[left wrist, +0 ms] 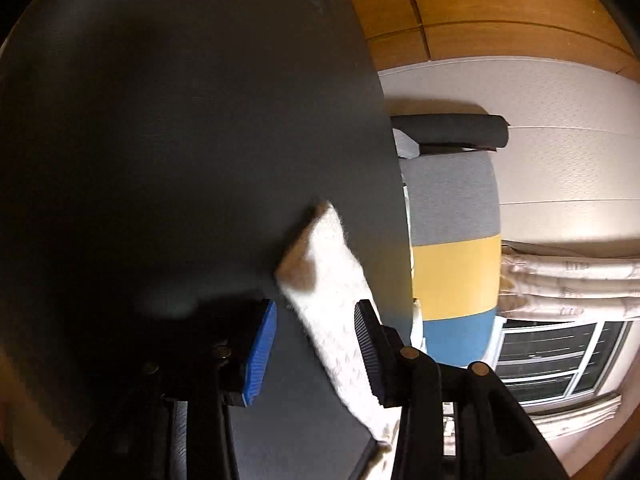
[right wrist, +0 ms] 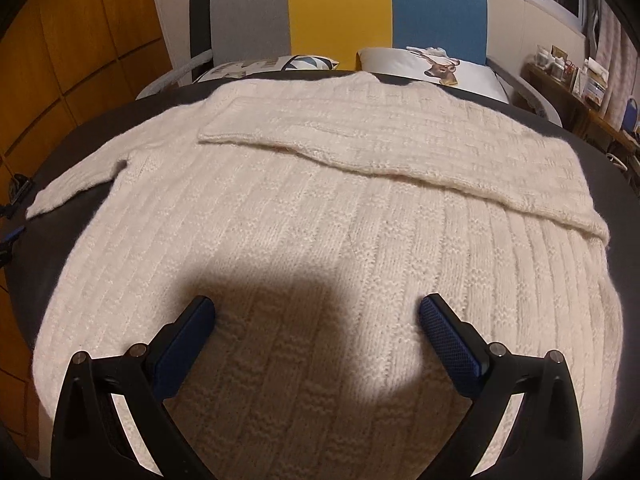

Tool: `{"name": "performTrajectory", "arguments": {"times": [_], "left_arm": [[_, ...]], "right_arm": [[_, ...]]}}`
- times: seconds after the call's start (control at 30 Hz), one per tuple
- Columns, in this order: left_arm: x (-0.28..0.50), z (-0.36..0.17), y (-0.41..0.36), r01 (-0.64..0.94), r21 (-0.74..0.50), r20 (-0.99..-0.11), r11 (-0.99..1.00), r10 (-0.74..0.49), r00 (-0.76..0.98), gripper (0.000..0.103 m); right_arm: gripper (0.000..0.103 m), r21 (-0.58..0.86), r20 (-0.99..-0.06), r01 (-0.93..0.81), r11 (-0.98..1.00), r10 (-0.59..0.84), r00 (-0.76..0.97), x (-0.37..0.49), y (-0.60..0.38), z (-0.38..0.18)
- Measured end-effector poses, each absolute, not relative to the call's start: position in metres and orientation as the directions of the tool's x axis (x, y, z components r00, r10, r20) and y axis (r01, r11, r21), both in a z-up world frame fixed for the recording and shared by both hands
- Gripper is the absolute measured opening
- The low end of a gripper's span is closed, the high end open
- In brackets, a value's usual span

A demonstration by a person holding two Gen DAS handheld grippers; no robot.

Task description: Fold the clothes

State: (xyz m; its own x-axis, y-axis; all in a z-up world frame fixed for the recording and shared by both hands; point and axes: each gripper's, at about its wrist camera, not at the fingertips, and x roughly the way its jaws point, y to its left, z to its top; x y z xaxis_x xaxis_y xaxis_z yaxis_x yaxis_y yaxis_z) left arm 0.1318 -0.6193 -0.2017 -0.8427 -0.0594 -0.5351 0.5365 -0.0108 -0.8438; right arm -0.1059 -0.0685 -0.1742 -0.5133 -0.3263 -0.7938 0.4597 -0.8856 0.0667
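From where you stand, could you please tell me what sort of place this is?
Probably a bedroom at home. A grey, yellow and blue padded headboard stands behind two printed white pillows, a curtained window sits to one side, and a cream ribbed knit sweater lies spread on a dark table.

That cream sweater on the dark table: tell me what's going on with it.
A person with a handheld claw in each hand is folding a cream ribbed knit sweater spread flat on a dark round table. One sleeve is already folded across the chest; the other sleeve still stretches out over the table. The left claw straddles that sleeve's cuff end, pads not pressing it. The right claw hovers open above the sweater's lower body, holding nothing.
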Motion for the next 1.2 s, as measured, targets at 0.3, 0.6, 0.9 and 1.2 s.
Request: {"name": "performTrajectory", "arguments": {"times": [0.3,0.6,0.9,1.2], "left_arm": [[0.098,-0.202,-0.636,0.559,-0.828,-0.560,0.035,-0.081,-0.824,0.041],[0.078,-0.212,-0.640,0.598,-0.801,-0.592,0.012,-0.156,-0.791,0.005],[0.011,-0.148,-0.618,0.404,-0.891,-0.395,-0.206,-0.087,-0.915,0.005],[-0.137,-0.027,-0.521,0.004,-0.909,-0.129,-0.416,0.273,-0.953,0.005]], "right_arm": [[0.103,0.113,-0.779,0.505,-0.856,-0.392,-0.489,-0.136,-0.093,-0.133],[0.103,-0.012,-0.811,0.474,-0.881,-0.269,-0.520,-0.235,-0.144,-0.141],[0.103,0.001,-0.856,0.434,-0.901,-0.225,-0.465,-0.255,-0.145,-0.176],[0.103,0.013,-0.827,0.433,-0.901,-0.253,-0.501,-0.248,-0.143,-0.181]]}}
